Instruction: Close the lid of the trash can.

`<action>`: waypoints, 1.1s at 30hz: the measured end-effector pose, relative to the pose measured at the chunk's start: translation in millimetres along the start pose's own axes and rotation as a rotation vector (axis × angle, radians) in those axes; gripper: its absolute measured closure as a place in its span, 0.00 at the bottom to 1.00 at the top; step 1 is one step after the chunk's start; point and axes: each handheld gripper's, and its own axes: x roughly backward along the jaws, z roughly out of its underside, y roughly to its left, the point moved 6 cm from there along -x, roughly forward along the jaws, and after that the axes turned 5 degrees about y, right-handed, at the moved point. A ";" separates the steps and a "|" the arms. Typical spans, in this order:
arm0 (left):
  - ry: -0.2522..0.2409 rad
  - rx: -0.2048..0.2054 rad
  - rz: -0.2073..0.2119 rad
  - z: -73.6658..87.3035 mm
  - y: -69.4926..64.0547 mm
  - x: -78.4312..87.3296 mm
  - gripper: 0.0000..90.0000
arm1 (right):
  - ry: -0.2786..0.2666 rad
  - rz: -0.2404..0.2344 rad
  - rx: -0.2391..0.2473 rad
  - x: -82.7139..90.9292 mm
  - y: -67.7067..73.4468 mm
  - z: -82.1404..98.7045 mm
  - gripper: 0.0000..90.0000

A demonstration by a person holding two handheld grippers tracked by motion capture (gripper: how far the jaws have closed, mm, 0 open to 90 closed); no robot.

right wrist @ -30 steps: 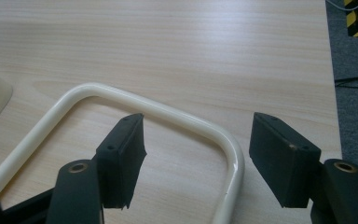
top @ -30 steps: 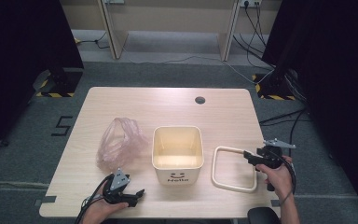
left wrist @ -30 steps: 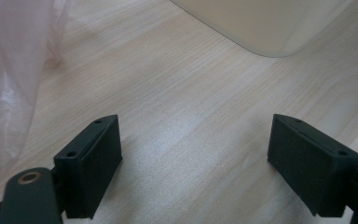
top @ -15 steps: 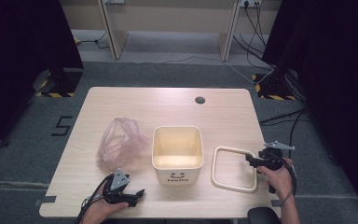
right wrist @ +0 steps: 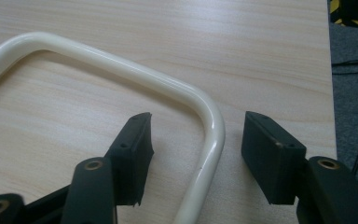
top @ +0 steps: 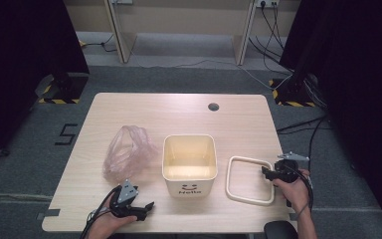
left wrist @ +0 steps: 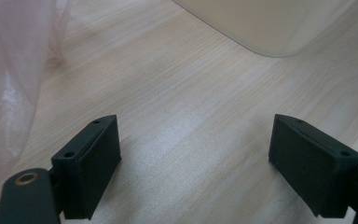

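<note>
A cream square bin (top: 189,162) with a smiley face and "Hello" on its front stands at the table's middle. Left of it lies a crumpled clear pink bag (top: 128,149) (left wrist: 9,84). Right of the bin a cream square ring (top: 250,179) (right wrist: 121,65) lies flat. My right gripper (top: 267,172) (right wrist: 196,140) straddles the ring's right bar; its jaws have just been closing, with a gap left on each side of the bar. My left gripper (top: 146,206) (left wrist: 193,158) rests open near the front edge, nothing between its jaws, with the bin's corner (left wrist: 261,28) ahead.
The wooden table (top: 144,109) has a cable hole (top: 213,106) at the back. Its right edge (right wrist: 328,70) lies close beside my right gripper. Cables trail over the grey carpet (top: 298,124) to the right, and dark curtains flank both sides.
My right gripper has shifted slightly along the ring's right bar and its jaws look narrower. The left gripper, bin and bag have not moved.
</note>
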 end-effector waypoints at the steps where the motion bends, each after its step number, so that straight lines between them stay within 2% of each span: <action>1: 0.000 0.000 0.000 0.0 0.0 0.0 0.17 | 0.000 0.006 0.011 -0.1 -0.2 0.0 0.52; 3: 0.000 0.000 0.000 0.0 0.0 0.0 0.17 | 0.004 0.034 0.040 -0.1 -1.1 0.3 0.58; 7: 0.000 0.001 -0.001 0.0 0.1 0.0 0.17 | 0.005 0.033 0.057 -0.1 3.0 -0.3 0.70; 10: 0.000 0.003 -0.002 0.0 0.2 0.0 0.17 | -0.005 0.030 0.065 -1.8 9.3 -1.7 0.84; 14: -0.001 0.005 -0.004 0.0 0.3 0.0 0.17 | -0.014 0.043 0.063 -3.2 11.2 -2.6 0.85; 17: -0.001 0.005 -0.005 0.0 0.4 -0.1 0.17 | -0.024 0.064 0.101 -3.8 12.9 -3.0 0.88; 20: -0.001 0.005 -0.005 0.0 0.4 -0.1 0.17 | -0.023 0.069 0.111 -3.7 13.4 -3.1 0.88; 24: -0.001 0.006 -0.005 0.0 0.4 -0.1 0.17 | -0.035 0.042 0.081 -4.0 11.0 -3.5 0.88; 30: -0.001 0.006 -0.005 -0.1 0.4 -0.1 0.17 | -0.058 0.009 0.061 -0.3 8.0 -5.9 0.89; 33: -0.001 0.006 -0.005 -0.1 0.4 -0.1 0.17 | -0.066 0.008 0.060 2.1 7.7 -7.2 0.89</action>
